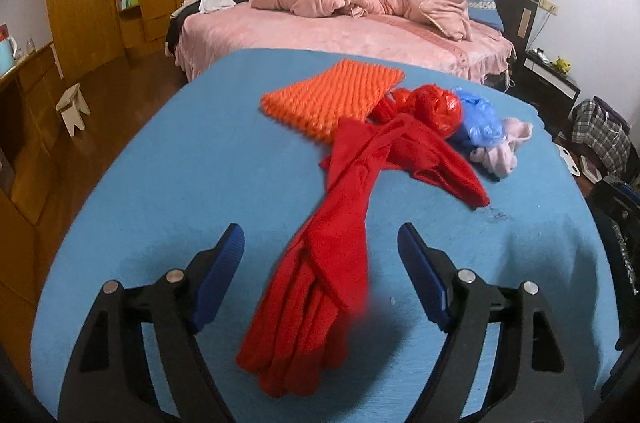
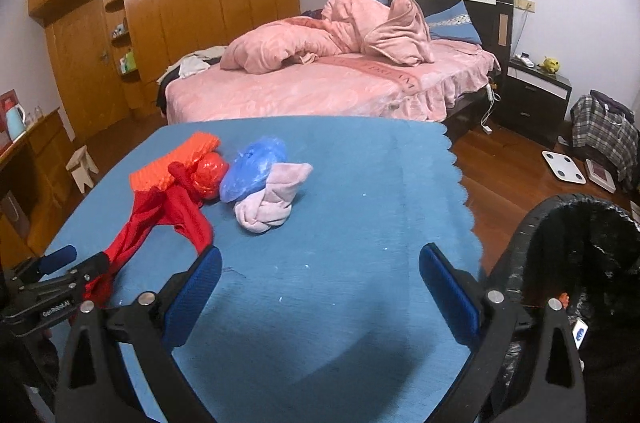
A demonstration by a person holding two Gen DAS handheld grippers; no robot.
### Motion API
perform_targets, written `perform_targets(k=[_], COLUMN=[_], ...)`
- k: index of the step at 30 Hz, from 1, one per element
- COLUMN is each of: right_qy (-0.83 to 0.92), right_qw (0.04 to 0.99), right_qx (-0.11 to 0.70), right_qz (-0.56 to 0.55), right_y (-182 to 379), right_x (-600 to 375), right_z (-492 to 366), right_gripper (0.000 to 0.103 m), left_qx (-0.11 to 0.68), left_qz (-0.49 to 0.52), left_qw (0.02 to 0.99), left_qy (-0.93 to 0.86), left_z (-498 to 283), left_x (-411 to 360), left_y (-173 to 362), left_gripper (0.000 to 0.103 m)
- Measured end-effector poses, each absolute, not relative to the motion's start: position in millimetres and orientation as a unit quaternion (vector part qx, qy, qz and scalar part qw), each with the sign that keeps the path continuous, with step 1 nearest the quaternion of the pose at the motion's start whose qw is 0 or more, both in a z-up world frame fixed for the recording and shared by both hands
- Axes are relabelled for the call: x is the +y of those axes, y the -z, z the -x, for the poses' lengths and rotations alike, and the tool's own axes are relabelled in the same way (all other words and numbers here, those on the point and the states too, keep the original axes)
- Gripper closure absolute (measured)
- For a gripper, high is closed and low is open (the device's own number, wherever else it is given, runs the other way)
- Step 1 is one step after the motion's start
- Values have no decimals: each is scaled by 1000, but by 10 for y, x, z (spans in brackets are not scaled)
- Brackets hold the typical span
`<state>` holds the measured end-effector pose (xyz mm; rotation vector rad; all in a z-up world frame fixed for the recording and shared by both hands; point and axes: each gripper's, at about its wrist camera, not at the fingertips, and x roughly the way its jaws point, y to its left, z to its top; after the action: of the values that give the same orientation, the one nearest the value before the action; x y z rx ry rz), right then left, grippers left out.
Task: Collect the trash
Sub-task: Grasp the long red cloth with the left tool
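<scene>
A: Where is the trash found?
B: A crumpled red plastic bag point(image 1: 438, 109) and crumpled blue plastic bag point(image 1: 478, 119) are clustered mid-counter, far from the blue-clothed counter's point(image 2: 360, 183) scalloped right edge.
A: And the claws?
B: The left claw point(image 1: 320, 277) is spread wide around a long red cloth point(image 1: 320, 283); the right claw point(image 2: 320, 297) is spread wide over bare cloth beside a black-lined bin point(image 2: 580, 243).

bare tablecloth point(image 2: 340, 223) right of rolled sock point(image 2: 268, 203).

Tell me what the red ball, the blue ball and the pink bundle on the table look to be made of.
Red ball: thin plastic film, likely a crumpled bag; glossy, with bright crinkle highlights.
Blue ball: also thin plastic film, semi-translucent, wrinkled and shiny.
Pink bundle: soft fabric, probably knit or fleece; matte, with rounded twisted folds and no shine.
</scene>
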<state>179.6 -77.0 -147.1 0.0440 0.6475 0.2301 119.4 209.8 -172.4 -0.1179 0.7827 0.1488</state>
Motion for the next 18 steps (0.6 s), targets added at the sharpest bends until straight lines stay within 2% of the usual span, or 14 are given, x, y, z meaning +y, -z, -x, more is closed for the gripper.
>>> perform_targets(k=[8,11,13,15,17,18], right_qy=[-120,-122,-123,-123,-123,-123], right_qw=[937,936,934,933,933,933], right_qx=[327,331,334,337,338,339], right_qz=[-14,-13,-12,-12,-14,-15], right_y=[1559,1585,1601,1617,1630,1634], right_x=[-694,-680,-674,-676,-670,-665], right_z=[-1821,-1823,-1828,-1828,-1830,-1828], right_gripper=[6,6,6,6,6,6], left_qx=[405,416,423,429,428,427], left_qz=[62,59,59,54,49,45], left_qw=[910,906,902,900,901,902], left_qy=[-66,-62,-58,-59,-52,-48], left_z=[-1255,-1286,-1308,-1325,-1330,-1330], left_x=[2126,2106,2095,2079,2044,2026], left_y=[1826,1865,1897,1917,1917,1914], left_gripper=[30,34,46,54,67,81])
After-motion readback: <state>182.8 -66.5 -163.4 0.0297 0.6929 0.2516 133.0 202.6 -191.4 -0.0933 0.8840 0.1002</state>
